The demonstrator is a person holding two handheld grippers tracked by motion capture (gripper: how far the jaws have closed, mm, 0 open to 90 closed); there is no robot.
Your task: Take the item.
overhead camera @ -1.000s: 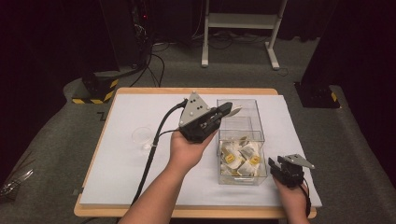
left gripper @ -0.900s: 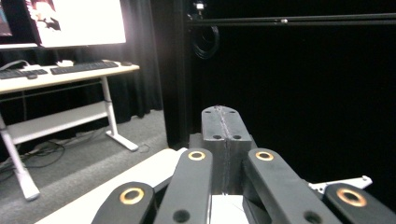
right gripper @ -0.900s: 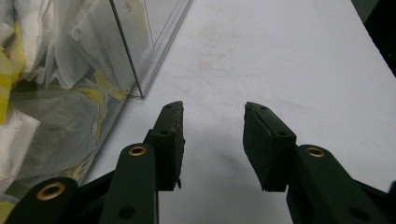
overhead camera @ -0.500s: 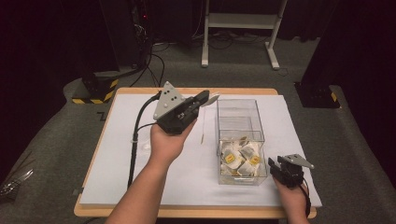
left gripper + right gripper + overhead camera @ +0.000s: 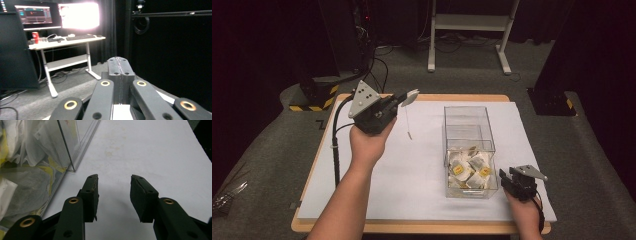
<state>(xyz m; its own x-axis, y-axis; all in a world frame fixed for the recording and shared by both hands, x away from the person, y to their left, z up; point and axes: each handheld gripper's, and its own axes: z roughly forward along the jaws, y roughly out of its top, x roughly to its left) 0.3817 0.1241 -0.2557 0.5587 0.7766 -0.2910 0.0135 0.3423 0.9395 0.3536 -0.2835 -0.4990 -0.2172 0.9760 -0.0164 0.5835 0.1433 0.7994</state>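
Left gripper (image 5: 404, 100) is pinching a tea bag (image 5: 410, 96) – it's been carrying it left, away from the clear box (image 5: 467, 131), so that bag's out; right gripper (image 5: 508, 179), jaws spread, is sitting beside the box.

tea bags (image 5: 469, 169) in box (image 5: 466, 120), right on table (image 5: 412, 165)

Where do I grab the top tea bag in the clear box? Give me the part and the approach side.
Come down from above: the clear box has walls closing off its sides, and the top looks open. Pinch an upturned corner of the topmost tea bag in the near compartment; the bags lie loosely piled. The open right gripper sits nearest.
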